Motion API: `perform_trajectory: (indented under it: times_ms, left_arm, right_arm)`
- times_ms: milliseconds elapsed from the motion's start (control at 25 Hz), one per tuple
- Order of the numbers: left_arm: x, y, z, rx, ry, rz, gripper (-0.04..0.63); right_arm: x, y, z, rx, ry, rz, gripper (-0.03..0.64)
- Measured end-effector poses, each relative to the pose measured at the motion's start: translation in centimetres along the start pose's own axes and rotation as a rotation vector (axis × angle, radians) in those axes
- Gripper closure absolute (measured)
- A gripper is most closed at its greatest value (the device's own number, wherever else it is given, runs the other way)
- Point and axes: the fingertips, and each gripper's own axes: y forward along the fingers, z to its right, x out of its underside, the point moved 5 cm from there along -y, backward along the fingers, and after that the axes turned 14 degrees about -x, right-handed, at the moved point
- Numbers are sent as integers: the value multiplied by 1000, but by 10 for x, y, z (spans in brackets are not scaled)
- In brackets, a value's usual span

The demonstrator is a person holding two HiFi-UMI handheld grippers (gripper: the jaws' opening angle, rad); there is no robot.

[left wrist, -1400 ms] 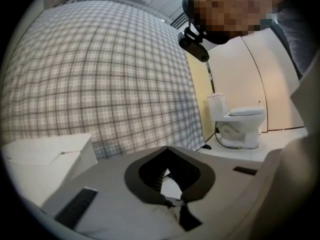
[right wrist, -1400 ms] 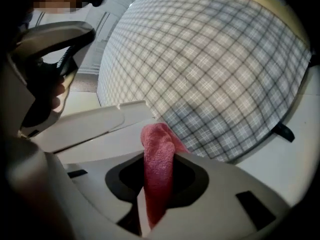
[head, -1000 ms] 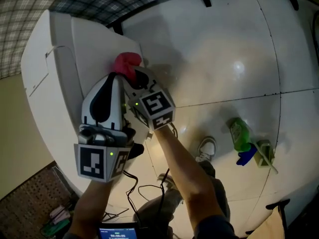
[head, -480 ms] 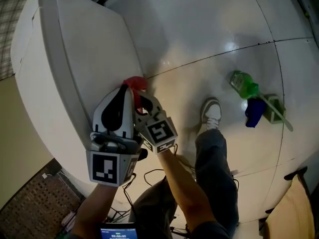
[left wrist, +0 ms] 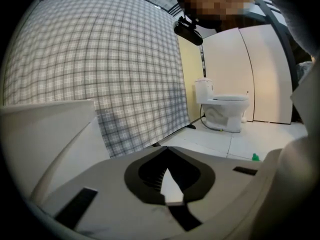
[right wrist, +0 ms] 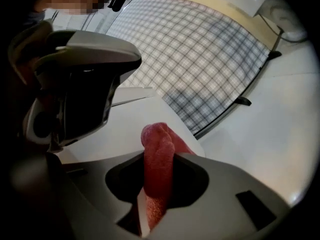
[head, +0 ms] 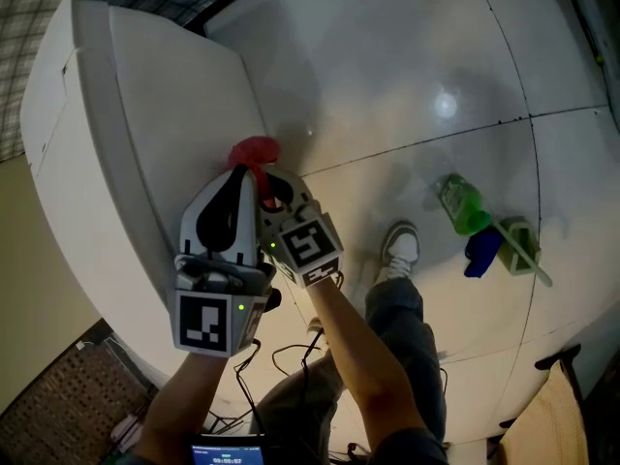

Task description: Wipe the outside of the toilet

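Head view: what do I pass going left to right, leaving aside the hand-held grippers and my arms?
toilet → red cloth → shoe → green bottle

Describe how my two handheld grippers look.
The left gripper and right gripper are pale moulded shells with black teardrop-shaped cut-outs. Each carries a cube of black-and-white square markers with a small green light. Thin black cables trail from them. No sleeves show.
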Motion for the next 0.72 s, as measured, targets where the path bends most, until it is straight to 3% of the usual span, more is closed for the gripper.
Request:
perform_trajectory:
  times_ms: [200,280,360,440,560,720]
  left_arm:
    - [18,62,-15,-80,-51,-62,583]
    - [27,75,-17,-124,-79,-61,583]
    - [42,80,-18,-145,-53,-79,583]
    - [59,83,-23,-173,-27,-107,583]
    - [73,88,-32,-223,-57,-123,583]
    - [69,89,-29,-209,-21,-98,583]
  right_arm:
    - [-38,61,98,-58,-78,-54,532]
    - [-43,86,135,-63,-72,-54,531]
    - [-41,107,163,-60,-32,-45,531]
    - [-38,124,178,-74,-7,-47,531]
    - [-27,135,185,-100,6,-73,532]
    - [-7,120,178,-102,44,-71,531]
